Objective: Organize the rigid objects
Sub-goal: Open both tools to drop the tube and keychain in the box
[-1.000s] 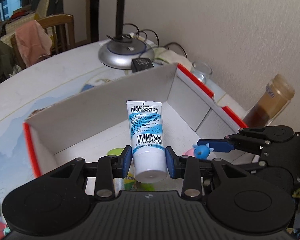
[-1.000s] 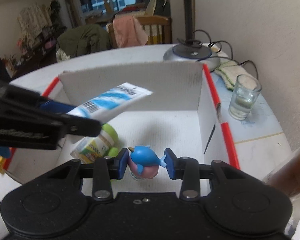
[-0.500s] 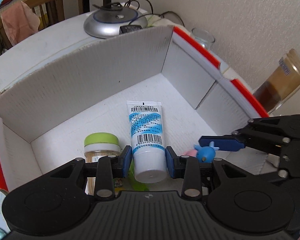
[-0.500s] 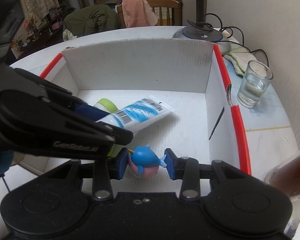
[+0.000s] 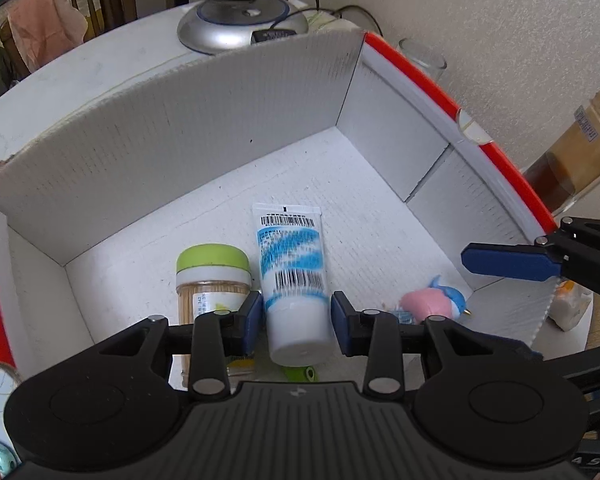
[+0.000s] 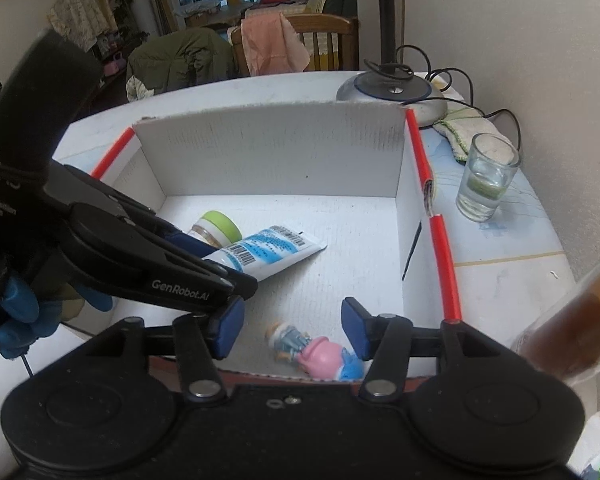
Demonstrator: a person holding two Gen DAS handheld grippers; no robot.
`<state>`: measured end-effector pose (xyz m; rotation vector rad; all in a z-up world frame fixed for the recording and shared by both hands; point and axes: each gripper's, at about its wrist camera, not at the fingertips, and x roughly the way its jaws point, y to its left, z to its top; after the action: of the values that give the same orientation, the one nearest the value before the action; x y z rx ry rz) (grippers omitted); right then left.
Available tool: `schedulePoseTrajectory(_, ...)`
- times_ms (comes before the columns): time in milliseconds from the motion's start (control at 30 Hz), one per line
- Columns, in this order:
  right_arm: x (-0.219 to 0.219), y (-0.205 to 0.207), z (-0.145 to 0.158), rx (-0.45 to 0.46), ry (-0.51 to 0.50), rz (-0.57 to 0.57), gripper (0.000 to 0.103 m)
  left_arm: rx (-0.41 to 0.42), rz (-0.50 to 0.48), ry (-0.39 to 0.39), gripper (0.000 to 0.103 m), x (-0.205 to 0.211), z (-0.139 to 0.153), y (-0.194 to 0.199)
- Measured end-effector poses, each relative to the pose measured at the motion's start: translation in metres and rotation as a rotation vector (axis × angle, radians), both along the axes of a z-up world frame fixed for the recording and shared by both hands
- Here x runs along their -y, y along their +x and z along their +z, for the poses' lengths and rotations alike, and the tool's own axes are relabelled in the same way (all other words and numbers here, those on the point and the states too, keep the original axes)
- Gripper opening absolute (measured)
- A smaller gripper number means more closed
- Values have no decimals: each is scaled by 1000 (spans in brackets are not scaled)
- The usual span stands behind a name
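The left tool [image 5: 296, 316] is seen angled steeply down into the white cardboard box [image 5: 180, 132], its blue pads clamped on the cap end of a white and blue tube [image 5: 292, 276]. The tube's crimped end lies on the box floor, pointing toward the far wall. In the right wrist view the left tool [image 6: 204, 264] enters from the left, gripped by a hand in a blue glove [image 6: 18, 316].

The right tool [image 6: 292, 332] is held low over the near right part of the box, also pointed downward. Its jaws have just been opening and now stand apart; the pink and blue toy figure [image 6: 320, 356] lies on its side on the box floor between them, touched by neither pad.

A jar with a green lid [image 5: 212, 276] lies just left of the tube, close beside it. The middle and far floor of the box is bare. The box's side rims are edged in red; the far wall stands taller than the sides.

Outside the box, on the table [image 6: 500, 248], a drinking glass [image 6: 486, 178] stands near the right rim, with a lamp base [image 6: 392, 90] and a cloth [image 6: 464, 128] beyond it. A brown jar [image 5: 576, 164] is noted close to the box's right side.
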<state>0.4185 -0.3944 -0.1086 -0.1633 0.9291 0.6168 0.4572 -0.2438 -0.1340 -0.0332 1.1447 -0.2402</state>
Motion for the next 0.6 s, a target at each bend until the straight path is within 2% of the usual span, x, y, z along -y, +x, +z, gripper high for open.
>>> schedulePoseTrajectory(133, 4, -5, 7, 11, 21, -9, 58, 18, -4, -15, 42, -2, 7, -3)
schedulePoseTrajectory(300, 8, -12, 19, 25, 54, -24, 62, 64, 2, -42, 44, -10, 23, -19)
schedulePoseTrajectory(400, 7, -17, 28, 45, 66, -31, 63, 107, 7, -50, 53, -18, 35, -34)
schedulePoseTrajectory(600, 3, -32, 46, 77, 106, -52, 66, 188, 45, -69, 53, -41, 58, -63)
